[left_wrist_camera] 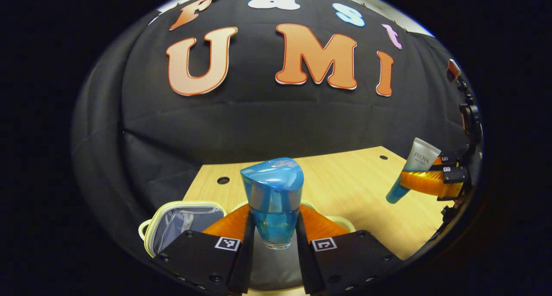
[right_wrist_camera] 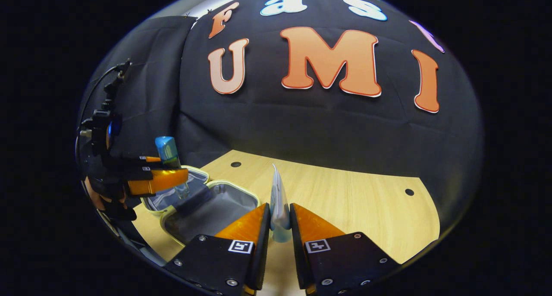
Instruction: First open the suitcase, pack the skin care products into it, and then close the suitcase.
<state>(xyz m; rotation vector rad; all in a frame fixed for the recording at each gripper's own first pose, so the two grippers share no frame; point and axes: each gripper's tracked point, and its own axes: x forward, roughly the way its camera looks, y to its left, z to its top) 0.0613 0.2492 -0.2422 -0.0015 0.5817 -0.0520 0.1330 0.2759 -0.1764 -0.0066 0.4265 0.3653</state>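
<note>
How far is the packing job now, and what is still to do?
Done: the suitcase lies open on the table. In hand: the left hand-held gripper is shut on a blue bottle, held above the suitcase; the right hand-held gripper is shut on a white tube, held over the table. Left: set both products inside, then close the suitcase.

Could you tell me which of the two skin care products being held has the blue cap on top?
The blue bottle in the left gripper; its cap points up. The tube in the right gripper is white, with its blue cap at the bottom.
</note>
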